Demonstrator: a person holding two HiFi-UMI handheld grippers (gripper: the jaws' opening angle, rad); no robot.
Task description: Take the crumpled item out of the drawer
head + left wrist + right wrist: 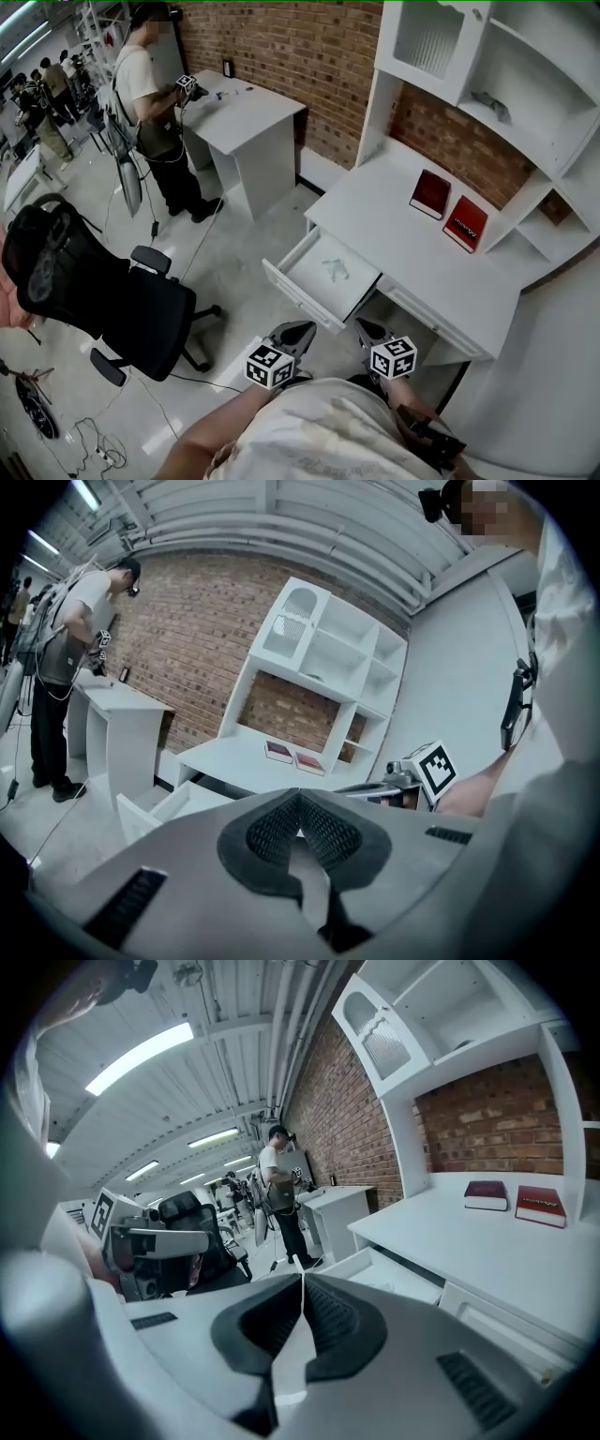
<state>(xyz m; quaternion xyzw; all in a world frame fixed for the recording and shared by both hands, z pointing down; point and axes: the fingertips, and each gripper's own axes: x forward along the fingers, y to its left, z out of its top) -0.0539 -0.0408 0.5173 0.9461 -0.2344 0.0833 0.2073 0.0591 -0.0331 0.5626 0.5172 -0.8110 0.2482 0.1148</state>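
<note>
The white desk (441,272) has its left drawer (323,272) pulled open. A small pale crumpled item (336,270) lies on the drawer's floor. My left gripper (302,330) and right gripper (364,328) hover side by side just below the drawer's front, held close to my body. Both are shut with nothing between the jaws. In the left gripper view the left gripper's (299,797) jaws meet at the tip, with the open drawer (164,808) at lower left. The right gripper's (302,1277) jaws also touch in its own view, with the drawer (394,1279) just beyond.
Two red books (448,209) lie on the desktop under a white shelf hutch (487,66). A black office chair (103,291) stands to the left. A person (150,103) stands at a second white desk (248,117) by the brick wall. Cables trail on the floor (103,441).
</note>
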